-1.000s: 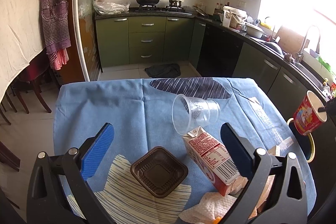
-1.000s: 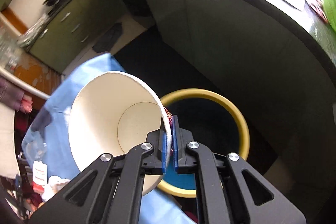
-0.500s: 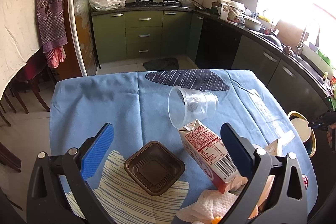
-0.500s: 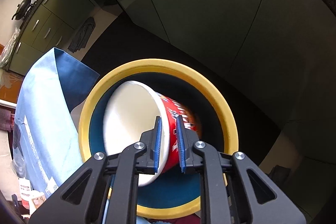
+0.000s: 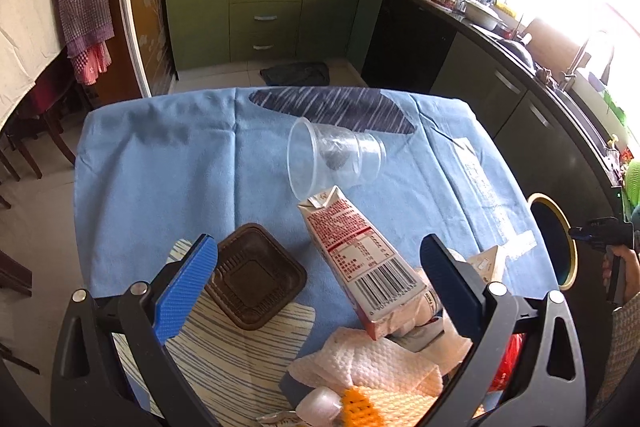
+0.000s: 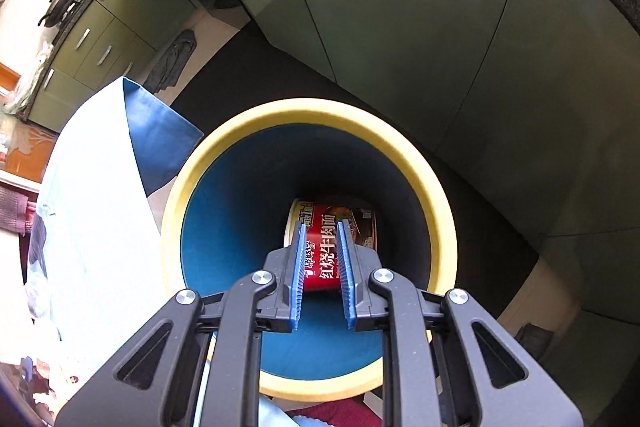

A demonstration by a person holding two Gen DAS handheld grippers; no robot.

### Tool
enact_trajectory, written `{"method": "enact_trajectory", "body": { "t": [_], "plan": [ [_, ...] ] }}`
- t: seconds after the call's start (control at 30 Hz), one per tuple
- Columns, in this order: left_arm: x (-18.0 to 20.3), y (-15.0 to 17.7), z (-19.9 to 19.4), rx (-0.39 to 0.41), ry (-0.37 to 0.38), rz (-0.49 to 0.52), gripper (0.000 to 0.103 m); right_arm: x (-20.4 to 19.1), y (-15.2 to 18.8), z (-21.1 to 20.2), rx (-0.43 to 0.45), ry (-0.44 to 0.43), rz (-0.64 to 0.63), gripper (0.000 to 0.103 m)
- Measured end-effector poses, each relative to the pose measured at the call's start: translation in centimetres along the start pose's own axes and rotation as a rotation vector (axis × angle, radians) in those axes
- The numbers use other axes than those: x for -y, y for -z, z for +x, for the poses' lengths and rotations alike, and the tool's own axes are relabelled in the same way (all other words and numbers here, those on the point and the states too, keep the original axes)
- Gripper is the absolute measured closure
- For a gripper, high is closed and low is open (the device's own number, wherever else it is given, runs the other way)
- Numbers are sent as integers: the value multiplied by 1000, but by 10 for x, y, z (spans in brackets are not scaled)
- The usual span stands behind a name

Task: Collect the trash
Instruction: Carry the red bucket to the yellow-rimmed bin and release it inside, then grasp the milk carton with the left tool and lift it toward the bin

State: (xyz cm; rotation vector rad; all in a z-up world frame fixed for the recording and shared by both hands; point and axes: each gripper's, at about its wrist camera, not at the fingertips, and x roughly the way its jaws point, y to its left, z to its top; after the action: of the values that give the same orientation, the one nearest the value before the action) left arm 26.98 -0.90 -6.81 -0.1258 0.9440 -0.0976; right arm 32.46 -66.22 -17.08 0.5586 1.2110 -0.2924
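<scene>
Red noodle cup [image 6: 340, 227] lying in bin [image 6: 420, 163] | right gripper [image 6: 322, 259] jaws apart, empty | left gripper [image 5: 316, 283] jaws wide, empty, over tabletop [image 5: 160, 171]

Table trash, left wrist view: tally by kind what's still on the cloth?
Clear plastic cup: 1
Milk carton: 1
Brown plastic tray: 1
Paper towel: 1
Total: 4, plus partly hidden scraps near the bottom edge that I cannot identify.
</scene>
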Motion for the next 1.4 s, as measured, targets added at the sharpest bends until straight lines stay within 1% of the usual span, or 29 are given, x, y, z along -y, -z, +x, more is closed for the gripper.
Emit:
{"method": "enact_trajectory", "body": {
  "t": [0.07, 0.17, 0.23, 0.27, 0.3, 0.43, 0.5, 0.57, 0.6, 0.63, 0.67, 0.7, 0.77, 0.83, 0.9, 0.97, 1.23, 1.4],
  "plan": [
    [1, -2, 8, -69, 26, -13, 6, 2, 1, 2, -4, -23, -1, 87],
    [3, -4, 25, -200, 60, -49, 6, 3, 6, -2, -4, -54, -15, 86],
    [6, -3, 34, -270, 95, -62, 6, 4, 10, -5, 0, -75, -23, 83],
    [7, -3, 37, -296, 100, -71, 6, 4, 12, -7, 3, -86, -26, 78],
    [7, -3, 39, -312, 96, -80, 6, 4, 14, -8, 4, -96, -30, 77],
    [9, -7, 47, -372, 85, -108, 6, 0, 21, -13, 9, -138, -49, 77],
    [10, -7, 49, -398, 84, -123, 9, -4, 25, -15, 11, -158, -60, 77],
    [11, -6, 54, -430, 74, -120, 30, -7, 28, -18, 14, -175, -75, 77],
    [10, -7, 57, -453, 75, -127, 32, -8, 30, -19, 15, -184, -82, 73],
    [11, -6, 60, -467, 72, -129, 37, -9, 31, -21, 17, -192, -88, 72],
    [11, -6, 62, -476, 64, -128, 43, -10, 33, -22, 20, -196, -94, 71],
    [10, -6, 64, -489, 56, -132, 46, -12, 34, -24, 24, -199, -102, 71],
    [10, -5, 69, -511, 65, -143, 58, -15, 35, -25, 28, -210, -116, 71],
    [10, -4, 71, -518, 68, -140, 61, -17, 38, -27, 31, -226, -126, 71],
    [13, -5, 69, -511, 69, -121, 62, -16, 45, -30, 34, -237, -134, 71],
    [14, -6, 66, -505, 73, -110, 67, -14, 50, -33, 37, -251, -138, 71],
    [24, -9, 36, -453, 72, -17, 67, -10, 71, -49, 55, -315, -166, 71],
    [37, -16, 11, -400, 76, 37, 67, -12, 82, -60, 75, -360, -183, 71]
  ]
}}
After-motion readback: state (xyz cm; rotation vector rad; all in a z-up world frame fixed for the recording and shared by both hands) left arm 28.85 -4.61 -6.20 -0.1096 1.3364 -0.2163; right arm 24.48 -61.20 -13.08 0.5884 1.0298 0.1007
